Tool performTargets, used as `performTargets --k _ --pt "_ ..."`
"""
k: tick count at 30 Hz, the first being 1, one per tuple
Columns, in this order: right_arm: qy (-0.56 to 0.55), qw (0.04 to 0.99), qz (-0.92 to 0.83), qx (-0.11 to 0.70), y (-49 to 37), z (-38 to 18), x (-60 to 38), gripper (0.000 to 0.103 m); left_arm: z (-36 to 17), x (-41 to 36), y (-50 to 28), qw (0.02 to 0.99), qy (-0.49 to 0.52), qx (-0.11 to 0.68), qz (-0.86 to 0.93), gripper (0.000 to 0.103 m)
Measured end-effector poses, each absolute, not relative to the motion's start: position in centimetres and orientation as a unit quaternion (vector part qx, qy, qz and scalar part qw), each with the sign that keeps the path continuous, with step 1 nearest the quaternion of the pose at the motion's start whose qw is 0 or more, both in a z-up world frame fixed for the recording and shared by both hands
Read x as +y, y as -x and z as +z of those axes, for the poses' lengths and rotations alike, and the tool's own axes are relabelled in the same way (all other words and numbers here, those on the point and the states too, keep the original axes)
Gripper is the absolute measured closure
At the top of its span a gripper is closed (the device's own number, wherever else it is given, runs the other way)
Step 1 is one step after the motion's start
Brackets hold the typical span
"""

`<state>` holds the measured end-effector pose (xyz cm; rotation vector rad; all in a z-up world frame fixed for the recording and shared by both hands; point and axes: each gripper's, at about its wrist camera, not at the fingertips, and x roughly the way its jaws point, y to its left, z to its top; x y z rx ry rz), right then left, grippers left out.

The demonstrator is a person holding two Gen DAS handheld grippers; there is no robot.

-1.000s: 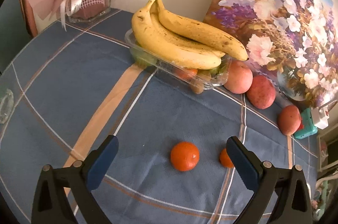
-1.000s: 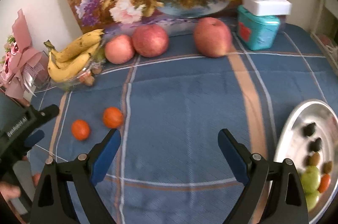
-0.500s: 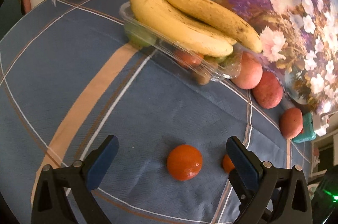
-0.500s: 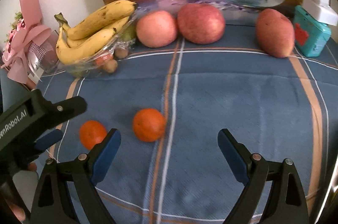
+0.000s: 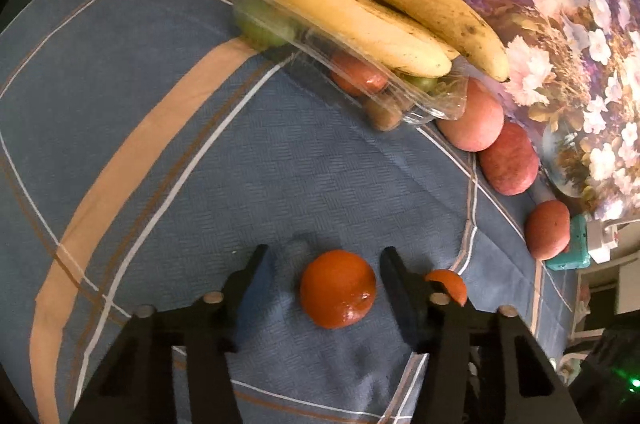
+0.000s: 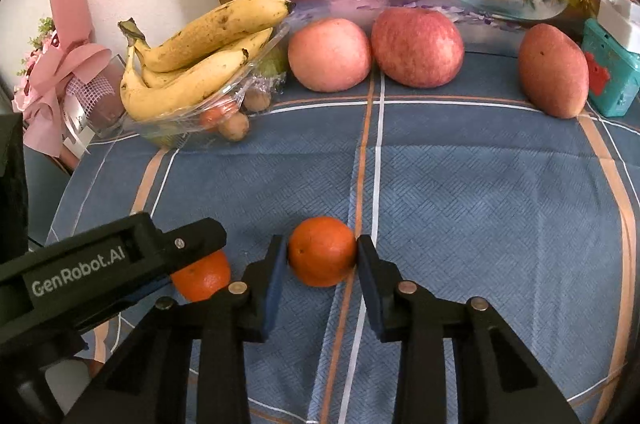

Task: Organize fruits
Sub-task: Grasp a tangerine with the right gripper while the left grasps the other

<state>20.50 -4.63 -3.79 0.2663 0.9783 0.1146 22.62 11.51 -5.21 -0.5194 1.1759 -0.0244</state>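
Though unclosed, left gripper (image 5: 326,251) astride orange (image 5: 338,288)

Two small oranges lay near each other on the blue plaid cloth: the left orange (image 5: 338,288), glossy, and the right orange (image 6: 322,251), its stem dimple facing forward. Behind them, three spotted bananas (image 6: 192,57) rested on a clear tray (image 5: 420,103) of small fruits. Two apples (image 6: 374,47) sat side by side, a reddish mango (image 6: 553,69) apart.
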Motion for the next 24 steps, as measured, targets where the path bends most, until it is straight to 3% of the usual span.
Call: performTargets --k 2,24 --pt "-0.131 0.871 0.054 0.47 -20.3 -3.8 -4.9 0.067 -5.3 11.4 -22.6 0.797 0.254 0.547 -0.024 0.064" --pt "-0.083 0.855 0.024 0.512 -13.8 -0.6 -6.4 0.067 -4.1 8.0 -16.5 0.759 0.3 0.578 -0.019 0.065"
